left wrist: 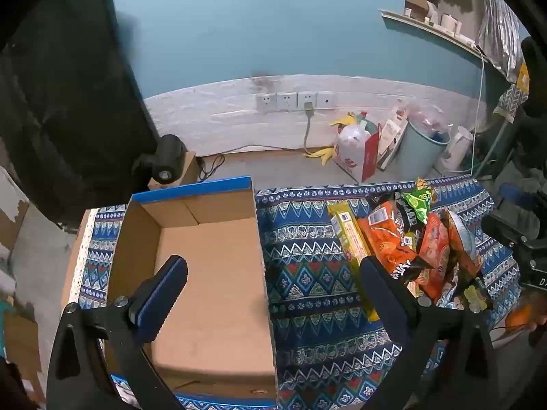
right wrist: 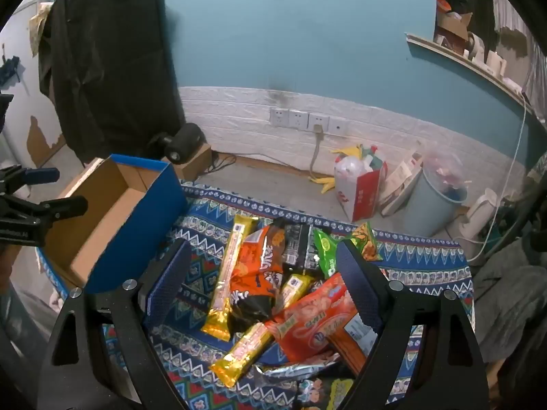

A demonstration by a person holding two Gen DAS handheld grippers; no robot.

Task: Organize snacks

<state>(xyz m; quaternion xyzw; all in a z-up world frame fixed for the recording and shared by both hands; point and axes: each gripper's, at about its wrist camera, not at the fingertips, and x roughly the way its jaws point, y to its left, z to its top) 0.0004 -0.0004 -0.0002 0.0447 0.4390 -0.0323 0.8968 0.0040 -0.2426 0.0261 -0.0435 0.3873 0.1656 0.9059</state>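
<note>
A pile of snack packets (right wrist: 273, 290) lies on the blue patterned cloth (right wrist: 205, 239). It holds two long yellow bars (right wrist: 232, 273), an orange bag (right wrist: 256, 266), an orange-red packet (right wrist: 321, 317) and green packets (right wrist: 328, 256). My right gripper (right wrist: 263, 244) hangs open just above this pile, touching nothing. An empty cardboard box (left wrist: 212, 273) with blue outer walls stands to the left of the pile (left wrist: 393, 246). My left gripper (left wrist: 271, 263) is open over the box's right wall, one finger above the box floor and the other near the yellow bar (left wrist: 348, 235).
Beyond the cloth's far edge, the floor holds a red and white bag (left wrist: 355, 153), a pale blue bin (left wrist: 424, 150) and a white kettle (left wrist: 456, 150). Wall sockets (left wrist: 294, 100) sit behind. A black draped shape (left wrist: 68, 102) rises at the left.
</note>
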